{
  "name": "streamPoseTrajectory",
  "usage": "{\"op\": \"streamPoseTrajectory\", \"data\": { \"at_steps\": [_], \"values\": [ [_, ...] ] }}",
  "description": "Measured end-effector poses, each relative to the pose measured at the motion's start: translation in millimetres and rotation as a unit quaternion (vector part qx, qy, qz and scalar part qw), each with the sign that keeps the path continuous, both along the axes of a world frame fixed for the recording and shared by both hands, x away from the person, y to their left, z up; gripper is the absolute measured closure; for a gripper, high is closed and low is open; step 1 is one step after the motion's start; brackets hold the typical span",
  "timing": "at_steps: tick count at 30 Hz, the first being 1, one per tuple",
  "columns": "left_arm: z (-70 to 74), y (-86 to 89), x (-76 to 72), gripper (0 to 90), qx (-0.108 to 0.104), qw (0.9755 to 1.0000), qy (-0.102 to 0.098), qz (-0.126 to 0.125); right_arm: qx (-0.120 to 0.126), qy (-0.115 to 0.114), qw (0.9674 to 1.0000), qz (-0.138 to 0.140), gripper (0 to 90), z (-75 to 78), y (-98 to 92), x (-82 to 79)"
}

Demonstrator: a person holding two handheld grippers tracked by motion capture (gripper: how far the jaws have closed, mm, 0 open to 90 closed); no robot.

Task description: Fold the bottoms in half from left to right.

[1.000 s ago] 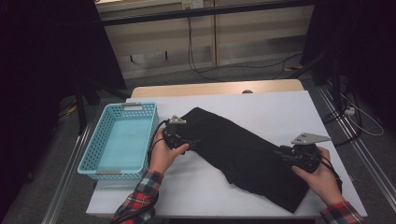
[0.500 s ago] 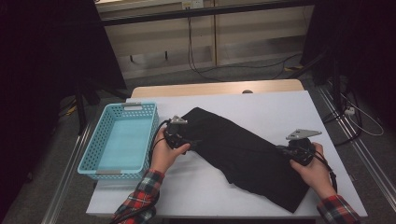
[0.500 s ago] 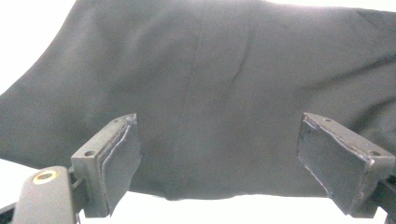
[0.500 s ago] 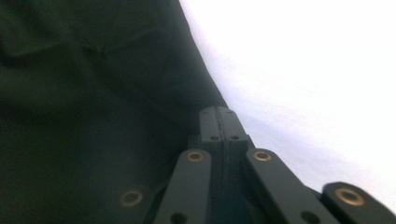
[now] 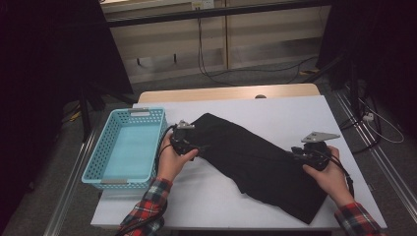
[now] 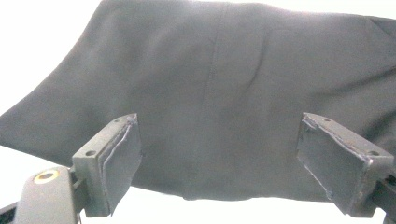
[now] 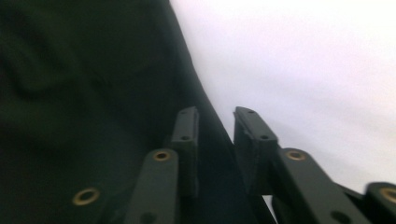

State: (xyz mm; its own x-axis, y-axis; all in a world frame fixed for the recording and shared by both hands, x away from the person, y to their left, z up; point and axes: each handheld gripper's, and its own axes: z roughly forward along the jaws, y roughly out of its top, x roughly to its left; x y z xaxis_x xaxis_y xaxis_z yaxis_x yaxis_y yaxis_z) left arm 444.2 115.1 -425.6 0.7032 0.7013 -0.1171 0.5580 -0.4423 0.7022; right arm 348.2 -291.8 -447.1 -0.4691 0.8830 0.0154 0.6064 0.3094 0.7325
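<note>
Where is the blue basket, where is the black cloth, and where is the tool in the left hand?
blue basket (image 5: pixel 107 173): high view, on its near rim.
black cloth (image 5: pixel 255 160): high view, on the middle of the fabric.
left tool (image 5: pixel 204 147): high view, between its tips at the cloth's edge.

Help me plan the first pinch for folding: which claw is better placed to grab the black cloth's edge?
Probably the right claw: its jaws, just reopening, straddle the black cloth edge with only a narrow gap. The left claw gapes wide at the opposite edge.

1 black garment (image 5: pixel 255 157), 1 blue basket (image 5: pixel 98 169), 2 grippers: left (image 5: pixel 196 146), right (image 5: pixel 296 153).
</note>
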Motion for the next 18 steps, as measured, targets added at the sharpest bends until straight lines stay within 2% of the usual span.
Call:
{"op": "streamPoseTrajectory", "data": {
  "at_steps": [2, 4, 5, 8, 12, 14, 16, 18],
  "values": [
    [-0.2, -0.9, -0.6, 14.6, 0.001, 1.0, -0.001, -0.001, -0.015, 0.011, 0.9998, 0.003, 73.7, -6.4, 4.0, 3.4],
    [-0.2, -1.1, -0.9, 14.6, 0.0, 1.0, 0.002, -0.002, 0.001, 0.019, 0.9997, 0.015, 89.3, -5.8, 5.7, 4.5],
    [-0.4, -1.1, -1.2, 14.6, 0.001, 1.0, 0.002, -0.002, -0.004, 0.022, 0.9996, 0.019, 90.0, -5.1, 6.9, 4.7],
    [-1.4, -1.3, -1.9, 14.6, 0.001, 1.0, 0.003, -0.002, -0.016, 0.017, 0.9996, 0.015, 90.0, -2.6, 7.6, 7.1],
    [-1.3, -1.2, -1.9, 14.6, 0.001, 1.0, 0.003, -0.001, -0.002, 0.003, 1.0, 0.004, 90.0, -1.8, 1.9, 13.3],
    [-1.0, -0.6, -1.3, 14.6, 0.003, 1.0, 0.002, -0.001, 0.003, 0.009, 1.0, 0.003, 88.8, -5.1, 1.0, 14.8],
    [-1.3, -0.2, -0.9, 14.6, 0.002, 1.0, 0.003, 0.001, 0.004, 0.012, 0.9999, -0.004, 77.5, -7.7, 0.7, 15.5],
    [-0.9, 1.5, -0.2, 14.6, 0.0, 1.0, 0.002, 0.004, 0.006, 0.012, 0.9999, -0.006, 69.9, -4.4, -0.3, 13.1]
  ]
}}
